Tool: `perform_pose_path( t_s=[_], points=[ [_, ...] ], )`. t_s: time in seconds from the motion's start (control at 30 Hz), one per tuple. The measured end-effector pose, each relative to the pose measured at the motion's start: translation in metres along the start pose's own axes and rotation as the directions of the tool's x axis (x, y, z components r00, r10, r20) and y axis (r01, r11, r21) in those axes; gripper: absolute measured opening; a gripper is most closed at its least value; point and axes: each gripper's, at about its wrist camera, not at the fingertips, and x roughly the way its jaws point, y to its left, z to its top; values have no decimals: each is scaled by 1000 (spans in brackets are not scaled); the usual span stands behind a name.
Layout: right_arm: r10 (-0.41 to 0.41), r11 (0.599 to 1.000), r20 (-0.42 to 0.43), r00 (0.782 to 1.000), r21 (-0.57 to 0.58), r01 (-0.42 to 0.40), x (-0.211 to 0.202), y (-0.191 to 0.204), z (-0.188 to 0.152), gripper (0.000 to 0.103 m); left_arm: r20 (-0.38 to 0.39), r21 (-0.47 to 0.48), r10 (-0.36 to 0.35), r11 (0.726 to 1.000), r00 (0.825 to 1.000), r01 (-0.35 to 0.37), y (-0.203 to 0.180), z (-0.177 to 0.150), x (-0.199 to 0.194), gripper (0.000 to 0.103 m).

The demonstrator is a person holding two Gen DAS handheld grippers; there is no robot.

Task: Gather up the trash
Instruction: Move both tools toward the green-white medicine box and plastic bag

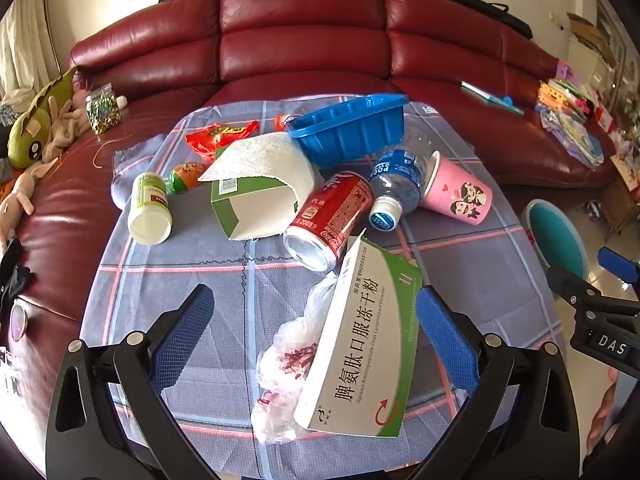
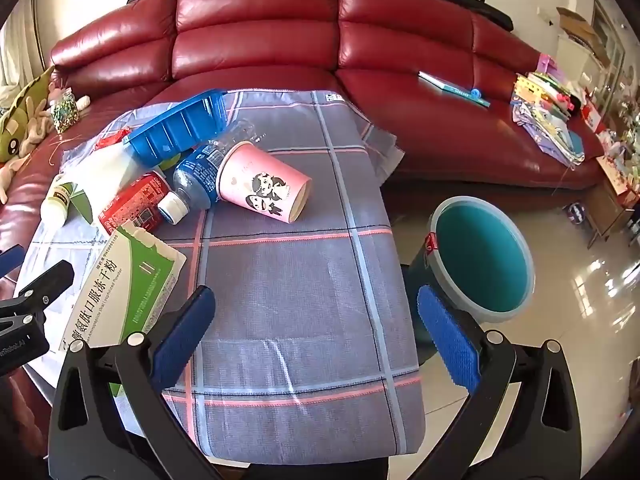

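1. two grippers hang over a plaid cloth (image 2: pixel 304 320), both with jaws spread wide and nothing between the pads.
2. left gripper (image 1: pixel 316 332), in the lower part of the left wrist view, hovers over a white-and-green medicine box (image 1: pixel 360 344) that leans on a crumpled plastic bag (image 1: pixel 288 368) at lower centre; the pads do not touch either.
3. right gripper (image 2: pixel 316 332), low in the right wrist view, sits above a bare stretch of cloth.
4. mid-frame in the left view lies the trash pile: a red cola can (image 1: pixel 332 220) on its side, a blue-labelled plastic bottle (image 1: pixel 396 184) touching it, and a pink paper cup (image 1: pixel 456 192) tipped over just right of the bottle.
5. a blue plastic tray (image 1: pixel 348 128) rests tilted on the pile behind them, beside a green carton (image 1: pixel 248 208) draped with white paper towel (image 1: pixel 264 160).
6. a white pill bottle (image 1: pixel 150 208) lies at left of the pile, apart from the carton.
7. a teal bin (image 2: pixel 480 256) stands on the floor at right of the right view, just beside the cloth's edge.
8. a red leather sofa (image 2: pixel 256 32) fills the upper frame.
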Motion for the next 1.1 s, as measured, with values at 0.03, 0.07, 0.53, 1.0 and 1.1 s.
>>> perform_pose_path(
  t_s=[0.03, 0.07, 0.53, 1.0, 1.1],
  points=[
    [-2, 1000, -1, 1000, 1, 2, 0, -1, 0, 97, -1, 1, 1, 1000, 1000, -1, 1, 1, 1, 101],
    [-2, 1000, -2, 1000, 3, 2, 0, -1, -1, 97, -4, 1, 0, 1000, 1000, 0, 1, 1, 1, 101],
    [36, 997, -48, 998, 68, -33, 6, -16, -10, 97, -107, 3, -14, 1000, 994, 14, 24, -23, 16, 101],
    [196, 979, -176, 965, -13, -201, 25, 61, 0, 97, -130, -27, -21, 999, 991, 18, 81, -35, 22, 101],
    [216, 973, -210, 954, -36, -228, 29, 83, 0, 97, -135, -28, -35, 999, 990, 32, 92, -36, 25, 101]
  ],
)
